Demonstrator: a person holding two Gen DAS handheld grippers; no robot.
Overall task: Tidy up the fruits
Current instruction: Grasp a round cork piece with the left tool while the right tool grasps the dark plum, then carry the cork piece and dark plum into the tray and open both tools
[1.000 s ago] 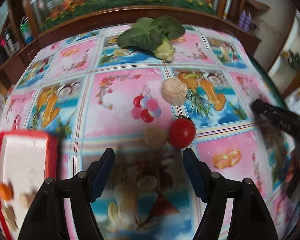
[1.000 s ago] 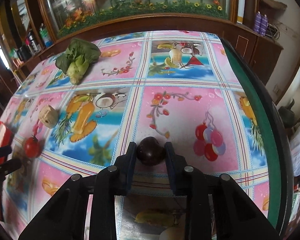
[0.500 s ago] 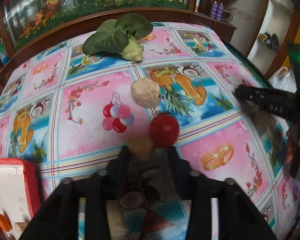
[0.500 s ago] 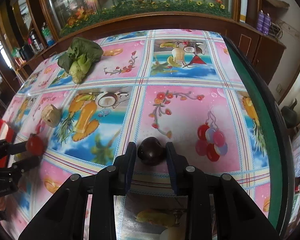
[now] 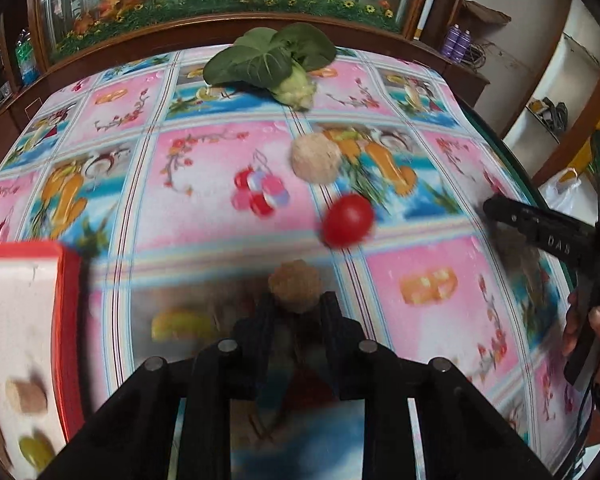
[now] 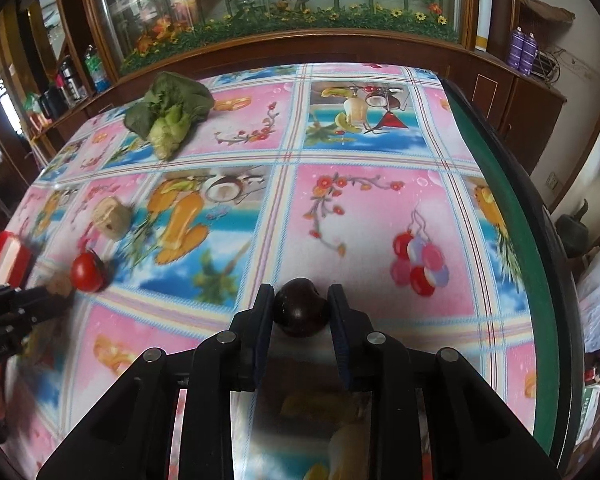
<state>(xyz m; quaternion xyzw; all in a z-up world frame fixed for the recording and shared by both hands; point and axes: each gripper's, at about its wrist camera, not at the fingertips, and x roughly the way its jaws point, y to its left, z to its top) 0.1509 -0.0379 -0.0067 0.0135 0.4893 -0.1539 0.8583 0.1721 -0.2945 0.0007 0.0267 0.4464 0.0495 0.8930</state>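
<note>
My left gripper point(image 5: 296, 300) is shut on a small tan bumpy fruit point(image 5: 295, 286) just above the tablecloth; it also shows in the right wrist view point(image 6: 59, 285). A red tomato point(image 5: 348, 220) lies just beyond it to the right, also in the right wrist view point(image 6: 87, 272). A pale beige round fruit point(image 5: 315, 158) lies farther back. My right gripper point(image 6: 301, 304) is shut on a dark purple round fruit point(image 6: 300, 312). A red-rimmed white tray point(image 5: 66, 280) at my left holds several small fruits.
A leafy green vegetable point(image 5: 272, 64) lies at the table's far edge. The right gripper's fingers point(image 5: 540, 228) and the hand reach in from the right. The table's green edge point(image 6: 540, 280) runs along the right. A wooden cabinet stands behind.
My left gripper closed from wide open onto the tan fruit beside the tomato. The tomato shifted slightly right. My right gripper kept its hold on the dark fruit.
</note>
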